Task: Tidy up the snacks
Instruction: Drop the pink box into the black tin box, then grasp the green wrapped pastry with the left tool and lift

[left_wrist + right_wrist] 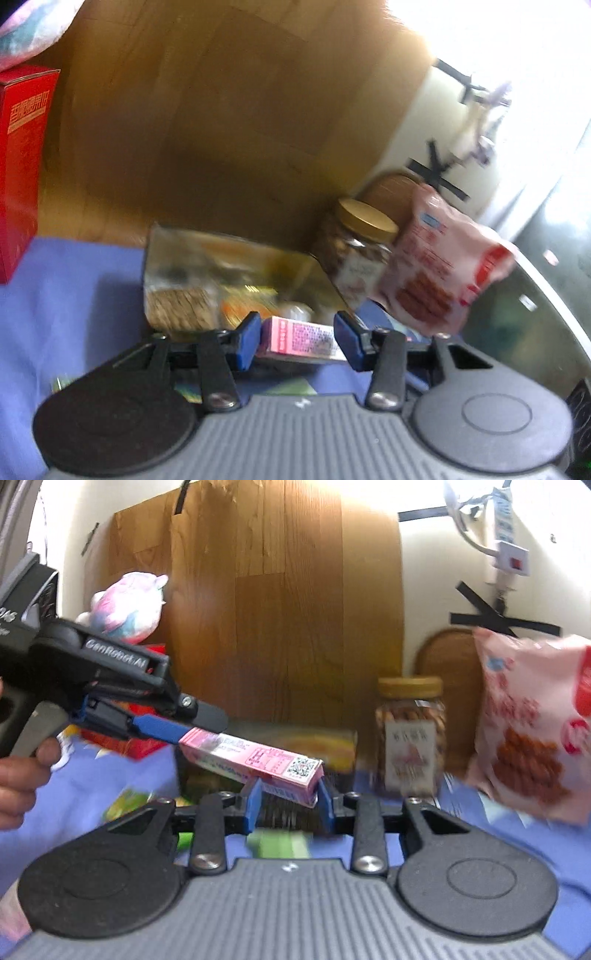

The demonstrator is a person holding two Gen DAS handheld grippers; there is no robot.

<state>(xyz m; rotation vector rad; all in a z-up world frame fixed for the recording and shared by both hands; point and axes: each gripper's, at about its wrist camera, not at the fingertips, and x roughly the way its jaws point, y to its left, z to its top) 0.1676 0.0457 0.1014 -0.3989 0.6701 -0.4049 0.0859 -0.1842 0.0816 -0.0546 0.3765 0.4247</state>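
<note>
A long pink snack box (251,762) is being held above a surface covered with a blue cloth (55,801), and it is being gripped at both ends. In the right wrist view, the near end of the box, the one printed with a QR code, is being clamped between the blue pads of the right hand-held gripper (290,801). The far end is being pinched by the left hand-held gripper (173,734), which is being brought in from the left edge of the view with a person's hand (18,775) wrapped around its handle.

In the left wrist view, the same box (299,338) is being seen end-on between the blue pads of the left hand-held gripper (297,338), with both pads being pressed against its sides.

Behind the box, a clear jar of biscuits with a gold lid (410,734) is being shown upright on the cloth. Just to its right, a pink and red snack bag (532,731) is being shown upright too, close to the camera. A shiny, blurred snack packet (221,273) is lying on the cloth left of the jar. A red carton (22,166) is standing at the far left of the left wrist view. A pastel plush toy (127,605) is being seen further back, against a wooden panel (277,609). Green wrappers (280,843) are lying on the cloth beneath the right gripper, too blurred to be identified
</note>
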